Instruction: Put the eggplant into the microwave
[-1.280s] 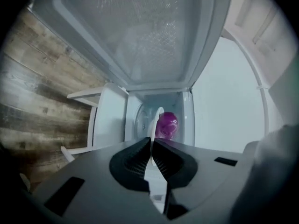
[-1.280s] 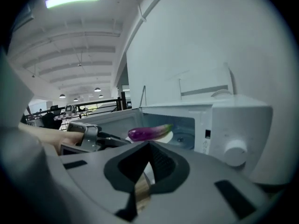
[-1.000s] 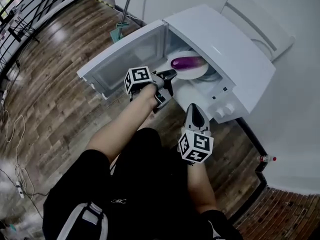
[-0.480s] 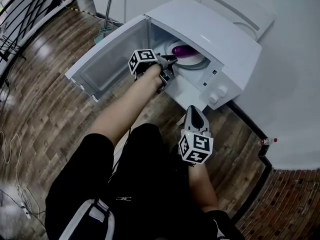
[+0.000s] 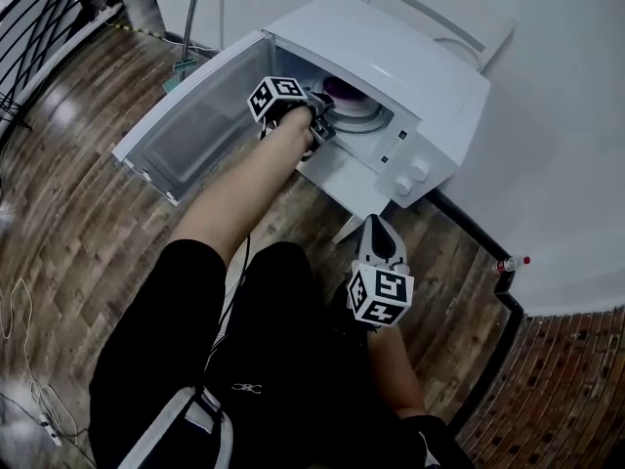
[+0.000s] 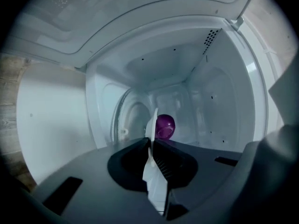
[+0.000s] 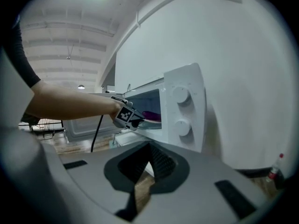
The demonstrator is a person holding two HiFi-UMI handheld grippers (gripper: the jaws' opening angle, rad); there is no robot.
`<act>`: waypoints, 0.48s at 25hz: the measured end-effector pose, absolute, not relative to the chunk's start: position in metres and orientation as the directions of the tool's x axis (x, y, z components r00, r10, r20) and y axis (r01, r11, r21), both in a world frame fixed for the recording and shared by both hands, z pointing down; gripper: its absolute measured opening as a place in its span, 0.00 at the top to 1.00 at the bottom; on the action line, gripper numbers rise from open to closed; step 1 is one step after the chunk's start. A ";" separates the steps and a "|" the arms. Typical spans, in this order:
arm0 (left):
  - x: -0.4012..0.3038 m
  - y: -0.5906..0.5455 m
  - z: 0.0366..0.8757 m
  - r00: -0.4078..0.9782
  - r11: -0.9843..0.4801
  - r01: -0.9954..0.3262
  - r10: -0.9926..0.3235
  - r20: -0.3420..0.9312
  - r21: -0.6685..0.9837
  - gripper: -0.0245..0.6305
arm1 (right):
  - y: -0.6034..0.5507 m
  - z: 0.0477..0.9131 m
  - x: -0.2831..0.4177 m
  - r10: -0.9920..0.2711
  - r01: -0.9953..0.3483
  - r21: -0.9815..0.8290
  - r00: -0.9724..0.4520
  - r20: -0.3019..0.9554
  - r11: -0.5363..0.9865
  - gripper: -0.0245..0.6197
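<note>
A white microwave (image 5: 391, 57) stands with its door (image 5: 195, 125) swung wide open to the left. My left gripper (image 5: 317, 115) reaches into the cavity, shut on the rim of a white plate (image 5: 356, 106) that carries the purple eggplant (image 5: 337, 88). In the left gripper view the plate (image 6: 150, 125) shows edge-on between the jaws, with the eggplant (image 6: 164, 126) beyond them inside the cavity. My right gripper (image 5: 379, 225) hangs below the microwave's dial panel, jaws together and holding nothing. In the right gripper view the microwave (image 7: 184, 106) and the eggplant (image 7: 152, 115) show from the side.
The microwave rests on a low white stand (image 5: 342, 179) against a white wall. A small red-capped bottle (image 5: 510, 262) sits on the floor by the wall. A mop (image 5: 186, 27) leans behind the door. Cables (image 5: 20, 311) lie on the wooden floor at left.
My left gripper has carried the plate and eggplant from the doorway deeper into the microwave. The right gripper has stayed low in front, empty.
</note>
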State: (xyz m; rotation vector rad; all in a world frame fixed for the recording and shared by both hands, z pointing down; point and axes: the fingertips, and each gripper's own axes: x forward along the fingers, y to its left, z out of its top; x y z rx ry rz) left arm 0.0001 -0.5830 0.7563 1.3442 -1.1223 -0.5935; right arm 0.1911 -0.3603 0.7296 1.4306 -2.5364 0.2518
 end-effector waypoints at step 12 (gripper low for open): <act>-0.002 -0.587 0.759 0.276 0.048 -0.852 -0.805 0.525 0.521 0.68 | -0.362 0.732 0.188 -0.818 -0.856 -0.020 -0.501 0.281 0.517 0.95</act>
